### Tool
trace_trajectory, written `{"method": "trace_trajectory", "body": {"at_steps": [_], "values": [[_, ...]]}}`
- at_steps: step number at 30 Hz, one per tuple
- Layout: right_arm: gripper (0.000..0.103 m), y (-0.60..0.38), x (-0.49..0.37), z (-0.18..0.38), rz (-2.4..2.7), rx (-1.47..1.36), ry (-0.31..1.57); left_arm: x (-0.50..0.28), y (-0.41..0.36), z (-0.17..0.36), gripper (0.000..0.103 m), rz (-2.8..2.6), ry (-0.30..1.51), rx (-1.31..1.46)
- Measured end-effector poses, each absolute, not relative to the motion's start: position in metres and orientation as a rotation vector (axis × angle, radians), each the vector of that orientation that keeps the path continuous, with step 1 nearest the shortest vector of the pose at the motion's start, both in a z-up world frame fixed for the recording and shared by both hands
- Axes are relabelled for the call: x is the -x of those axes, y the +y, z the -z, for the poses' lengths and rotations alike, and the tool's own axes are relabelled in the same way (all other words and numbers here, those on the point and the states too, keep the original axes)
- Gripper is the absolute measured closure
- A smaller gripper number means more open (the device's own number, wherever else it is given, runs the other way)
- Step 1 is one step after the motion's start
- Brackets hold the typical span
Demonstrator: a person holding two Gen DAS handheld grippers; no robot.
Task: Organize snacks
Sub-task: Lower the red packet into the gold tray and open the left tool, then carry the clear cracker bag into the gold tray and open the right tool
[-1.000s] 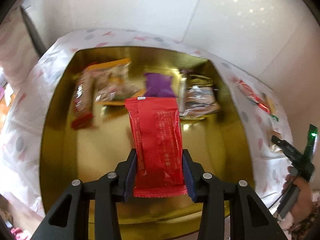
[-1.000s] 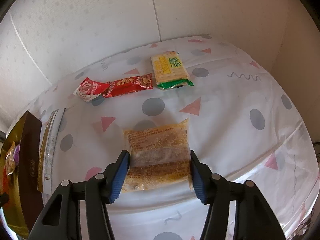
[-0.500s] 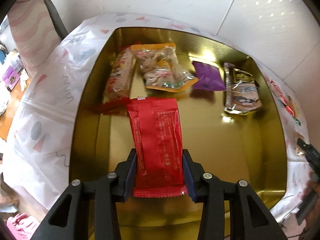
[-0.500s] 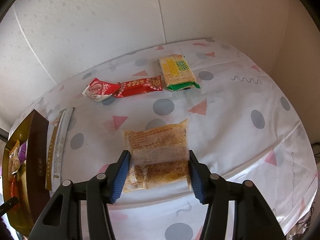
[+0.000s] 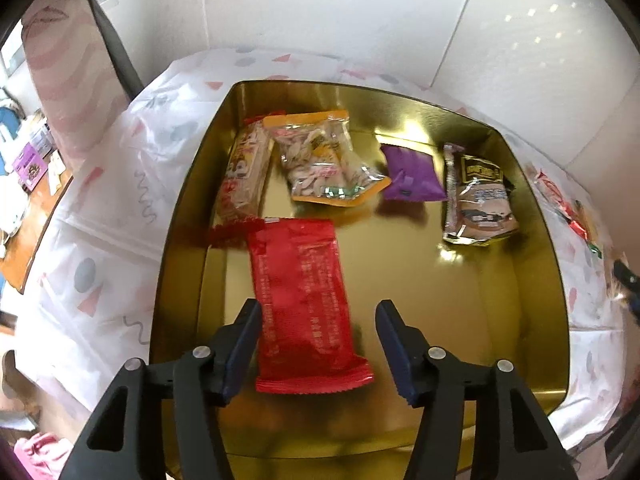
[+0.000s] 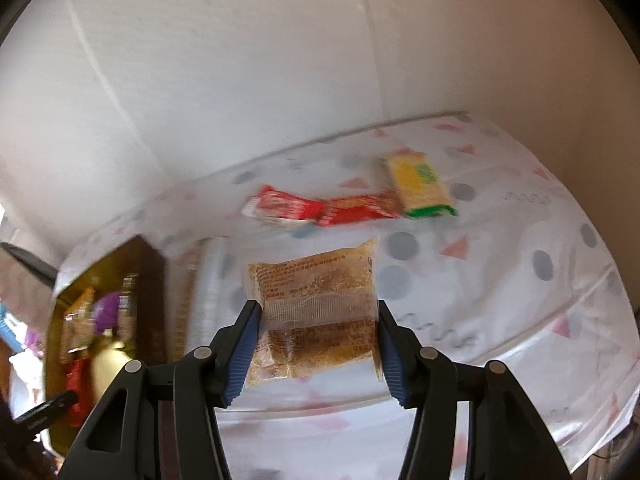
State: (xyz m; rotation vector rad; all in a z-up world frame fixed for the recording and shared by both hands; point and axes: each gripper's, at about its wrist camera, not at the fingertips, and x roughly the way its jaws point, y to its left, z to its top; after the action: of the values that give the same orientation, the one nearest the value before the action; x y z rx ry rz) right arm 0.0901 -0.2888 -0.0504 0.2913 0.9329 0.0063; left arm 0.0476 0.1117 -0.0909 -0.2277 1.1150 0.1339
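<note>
A: Letting go on the left. My left claw (image 5: 318,342) is opening, and the flat red foil snack packet (image 5: 302,300) sits between the jaws with a clear gap on the right side. It looks free of the pads, though the left edge is too close to call. It's over the near floor of the shiny gold rectangular tin (image 5: 520,300).

B: What else is in the tin?

A: Along the far side there's a long red-ended wafer pack (image 5: 242,178), an orange-edged clear bag of pale pieces (image 5: 326,158), a small purple pouch (image 5: 412,174) and a silver-and-black wrapper (image 5: 478,196).

B: How does the red one handle?

A: Light, thin and slick, going by the foil. It should flop if pinched at one end, so I'd grip it across the short width, mid-body or near the crimped seam.

B: And the right?

A: My right claw (image 6: 316,338) is clenched on the clear square packet of golden-brown crumbly cake (image 6: 316,308), with the pads on both side edges, held above the white patterned tabletop (image 6: 500,280). I'd guess it's soft and crushable, so it wants gentle pressure on the edges only. The film is probably slippery too.

B: What's left on the cloth?

A: A red-and-white wrapper (image 6: 282,208), a red strip pack (image 6: 360,208) and a yellow cracker pack with a green end (image 6: 418,184). That view is blurred.
</note>
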Motion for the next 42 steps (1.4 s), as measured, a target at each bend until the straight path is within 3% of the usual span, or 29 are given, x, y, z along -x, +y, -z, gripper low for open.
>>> {"method": "trace_trajectory", "body": {"at_steps": [20, 42], "values": [[0.047, -0.140, -0.083, 0.018, -0.423, -0.088, 0.901, -0.037, 0.116, 0.072, 0.043, -0.093, 1.071, 0.200], [0.047, -0.018, -0.094, 0.065, -0.602, 0.126, 1.060, -0.023, 0.156, 0.054, 0.043, -0.129, 1.019, 0.212]]}}
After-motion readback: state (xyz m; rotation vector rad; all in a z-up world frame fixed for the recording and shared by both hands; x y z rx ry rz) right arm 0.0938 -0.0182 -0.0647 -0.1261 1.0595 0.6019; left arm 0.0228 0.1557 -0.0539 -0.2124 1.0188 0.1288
